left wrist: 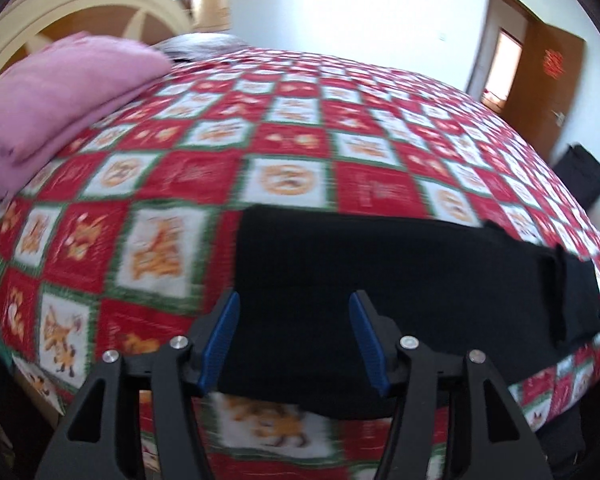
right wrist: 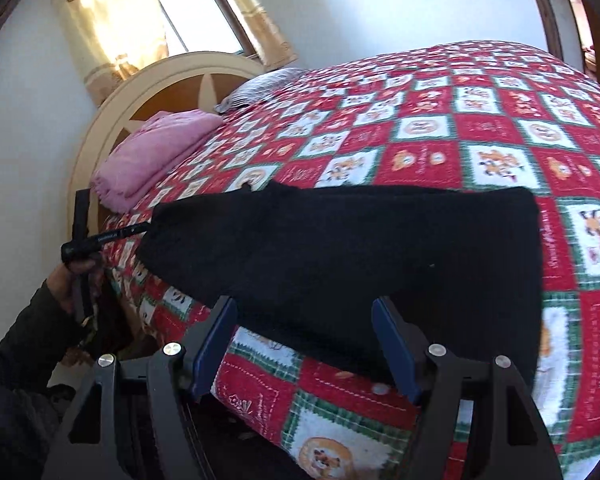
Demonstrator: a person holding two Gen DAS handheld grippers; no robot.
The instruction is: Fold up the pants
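Observation:
The black pants [left wrist: 380,280] lie folded into a long band across the near edge of the bed. In the left wrist view my left gripper [left wrist: 294,298] hovers over their left part, open, with nothing pinched between its blue pads [left wrist: 224,340]. The right wrist view shows the same pants [right wrist: 340,248] stretching from left to right. My right gripper [right wrist: 304,304] stands open above their near edge, holding nothing. At the pants' left end a person's hand [right wrist: 70,276] in a dark sleeve holds the other gripper tool.
The bed carries a red, white and green checked quilt [left wrist: 292,128]. A folded pink blanket [left wrist: 60,92] and a grey pillow [right wrist: 260,84] lie by the cream headboard [right wrist: 148,80]. A dark bag [left wrist: 580,172] stands near a wooden door [left wrist: 548,80].

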